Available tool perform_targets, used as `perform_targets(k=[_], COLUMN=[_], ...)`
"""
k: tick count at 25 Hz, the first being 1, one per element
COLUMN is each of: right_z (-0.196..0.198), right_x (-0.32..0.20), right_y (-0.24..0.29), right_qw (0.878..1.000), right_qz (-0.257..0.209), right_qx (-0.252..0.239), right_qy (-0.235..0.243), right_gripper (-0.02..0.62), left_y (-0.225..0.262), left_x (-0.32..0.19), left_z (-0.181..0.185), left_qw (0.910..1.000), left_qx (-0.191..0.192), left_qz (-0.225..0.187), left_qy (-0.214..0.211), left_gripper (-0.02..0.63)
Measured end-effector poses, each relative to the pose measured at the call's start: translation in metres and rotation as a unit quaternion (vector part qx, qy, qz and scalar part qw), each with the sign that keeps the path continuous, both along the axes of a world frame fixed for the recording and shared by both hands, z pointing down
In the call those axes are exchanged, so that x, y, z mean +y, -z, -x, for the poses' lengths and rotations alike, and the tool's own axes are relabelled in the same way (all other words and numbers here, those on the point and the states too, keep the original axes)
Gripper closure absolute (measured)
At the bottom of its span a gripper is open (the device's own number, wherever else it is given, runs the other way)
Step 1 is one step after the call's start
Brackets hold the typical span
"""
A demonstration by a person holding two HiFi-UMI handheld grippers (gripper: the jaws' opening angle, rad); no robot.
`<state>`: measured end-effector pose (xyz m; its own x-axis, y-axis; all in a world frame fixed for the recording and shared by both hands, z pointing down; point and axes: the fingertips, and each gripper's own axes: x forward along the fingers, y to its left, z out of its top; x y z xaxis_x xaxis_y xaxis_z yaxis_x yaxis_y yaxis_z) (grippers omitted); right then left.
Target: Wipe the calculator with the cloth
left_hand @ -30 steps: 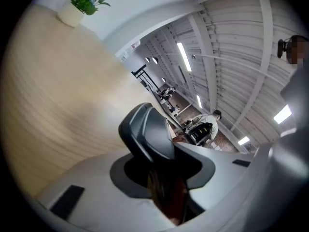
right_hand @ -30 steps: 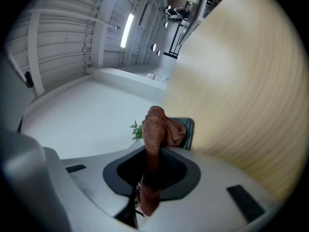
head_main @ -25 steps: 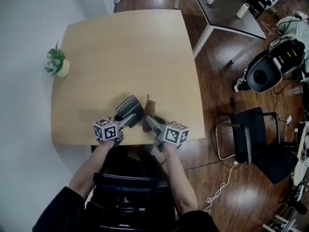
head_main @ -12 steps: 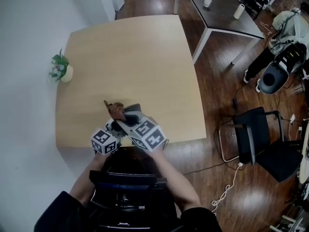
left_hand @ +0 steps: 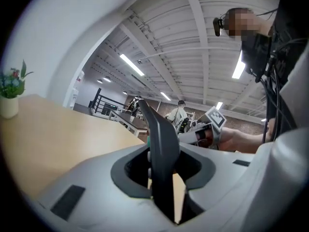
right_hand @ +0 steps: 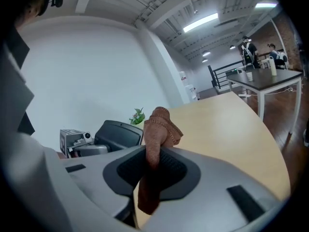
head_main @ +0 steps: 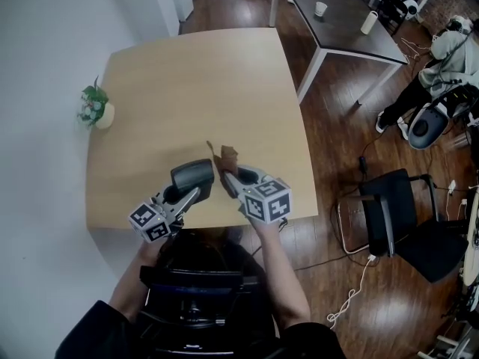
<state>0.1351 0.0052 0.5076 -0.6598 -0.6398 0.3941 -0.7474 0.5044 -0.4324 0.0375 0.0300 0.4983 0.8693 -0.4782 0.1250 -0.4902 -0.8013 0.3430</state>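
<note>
My left gripper [head_main: 182, 194] is shut on a dark grey calculator [head_main: 192, 178], held up above the front part of the light wooden table [head_main: 187, 88]. In the left gripper view the calculator [left_hand: 161, 149] stands edge-on between the jaws of the left gripper [left_hand: 163, 178]. My right gripper [head_main: 230, 176] is shut on a brown cloth [head_main: 227, 158], just right of the calculator and apart from it. In the right gripper view the cloth [right_hand: 158, 127] sticks up out of the right gripper [right_hand: 152, 166], and the calculator [right_hand: 118, 134] shows to its left.
A small potted plant [head_main: 93, 107] stands at the table's left edge. Beyond the table, at the back right, is a dark table [head_main: 337, 21] with cups. A black chair [head_main: 397, 215] stands on the wood floor at the right, and a person [head_main: 441, 58] sits further back.
Both grippers have risen from the table's front edge. The cloth swung left over the calculator half a second ago and is now back on its right side.
</note>
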Motion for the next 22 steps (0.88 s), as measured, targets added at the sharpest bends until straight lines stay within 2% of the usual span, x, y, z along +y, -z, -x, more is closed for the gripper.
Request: perform_targets(k=[2, 5, 8, 10, 12, 17, 22], right_z=[0.014, 0.071, 0.126, 0.133, 0.122, 0.071, 0.011], right_x=[0.004, 0.015, 0.029, 0.033, 0.031, 0.011, 0.000], right_y=[0.031, 0.087, 0.101, 0.097, 0.096, 0.084, 0.049], right_qw=[0.999, 0.991, 0.976, 0.971, 0.974, 0.988, 0.996], right_qz=[-0.028, -0.095, -0.133, -0.141, -0.140, -0.118, -0.074], right_qx=[-0.012, -0.022, 0.017, 0.043, 0.039, 0.014, 0.031], right_qy=[0.012, 0.089, 0.174, 0.190, 0.177, 0.103, 0.034], right_gripper=[0.532, 0.532, 0.531, 0.531, 0.529, 0.527, 0.531], left_y=[0.001, 0.002, 0.005, 0.013, 0.021, 0.041, 0.054], left_x=[-0.002, -0.005, -0.004, 0.000, 0.002, -0.002, -0.009], left_z=[0.003, 0.004, 0.003, -0.002, -0.003, 0.004, 0.015], left_qw=[1.0000, 0.9998, 0.9994, 0.9990, 0.9988, 0.9954, 0.9854], left_qx=[-0.004, -0.016, -0.019, -0.008, 0.015, 0.092, 0.170], left_qz=[-0.004, -0.013, -0.028, -0.041, -0.043, -0.024, -0.002], left_qy=[0.002, -0.003, -0.012, -0.018, -0.018, -0.006, 0.005], left_gripper=[0.477, 0.477, 0.477, 0.477, 0.479, 0.479, 0.479])
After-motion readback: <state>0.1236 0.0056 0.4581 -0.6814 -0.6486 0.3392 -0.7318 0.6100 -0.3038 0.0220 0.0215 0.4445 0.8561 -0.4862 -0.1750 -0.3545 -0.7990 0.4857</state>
